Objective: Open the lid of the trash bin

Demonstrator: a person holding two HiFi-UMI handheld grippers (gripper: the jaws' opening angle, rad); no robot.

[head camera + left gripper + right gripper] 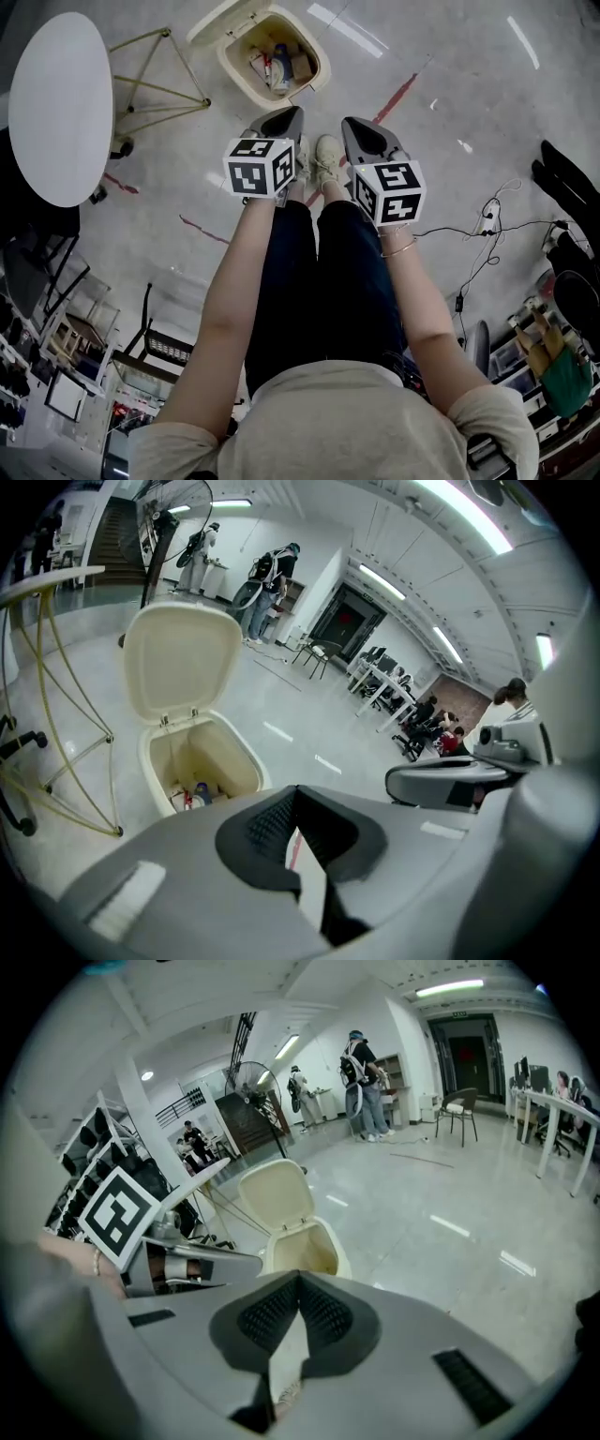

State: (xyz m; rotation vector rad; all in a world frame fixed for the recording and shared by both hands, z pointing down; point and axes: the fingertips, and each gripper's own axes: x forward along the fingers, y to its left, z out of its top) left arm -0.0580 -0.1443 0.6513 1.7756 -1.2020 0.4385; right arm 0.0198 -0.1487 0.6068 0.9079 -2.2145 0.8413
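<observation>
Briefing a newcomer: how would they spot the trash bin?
Find the wire-legged round white table. Right of it in the head view stands the cream plastic trash bin. It alone has a flipped-up lid and rubbish inside.

Furniture and floor clutter
A round white tabletop (58, 103) on thin yellow wire legs (155, 89) stands left; black cables (487, 230) trail over the grey floor (450, 75) right.
</observation>
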